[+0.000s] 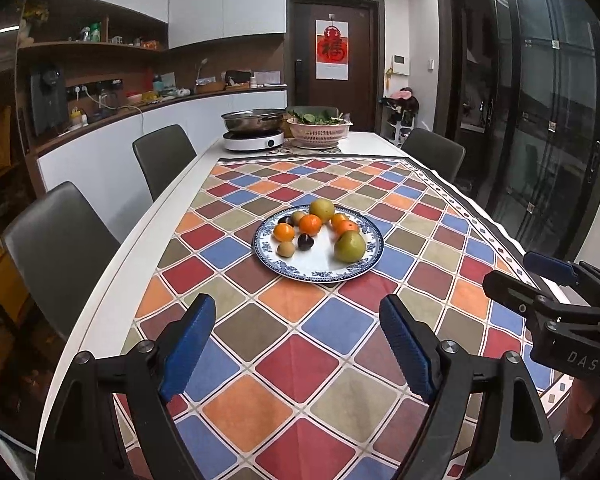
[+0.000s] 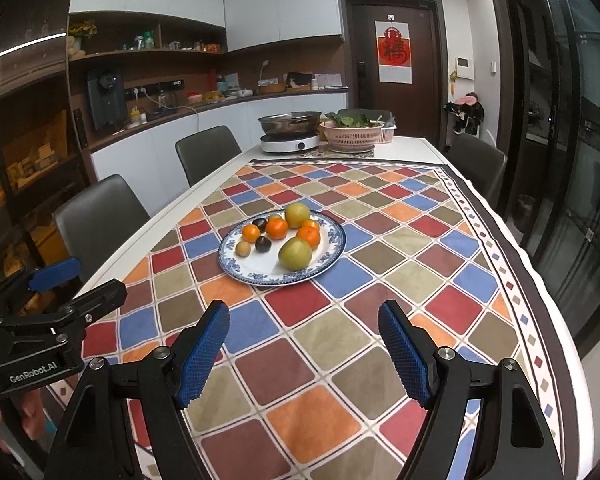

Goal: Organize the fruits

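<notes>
A blue-and-white plate [image 1: 320, 270] [image 2: 328, 256] sits mid-table on a checkered cloth. It holds two green pears [image 1: 349, 246] [image 2: 295, 253], several oranges [image 1: 310, 224] [image 2: 277, 228], two dark plums [image 1: 305, 241] [image 2: 263, 244] and small tan fruits [image 1: 285, 249] [image 2: 243, 248]. My left gripper [image 1: 298, 344] is open and empty, above the cloth short of the plate. My right gripper [image 2: 304, 350] is open and empty, also short of the plate. Each gripper shows in the other's view, the right one [image 1: 540, 280] at the right edge and the left one [image 2: 76, 286] at the left edge.
At the far end of the table stand an induction cooker with a steel pan [image 1: 254, 126] [image 2: 290, 130] and a pink basket of greens [image 1: 318, 128] [image 2: 354, 132]. Grey chairs [image 1: 60, 244] [image 2: 100, 216] line the left side, one [image 1: 434, 152] the right.
</notes>
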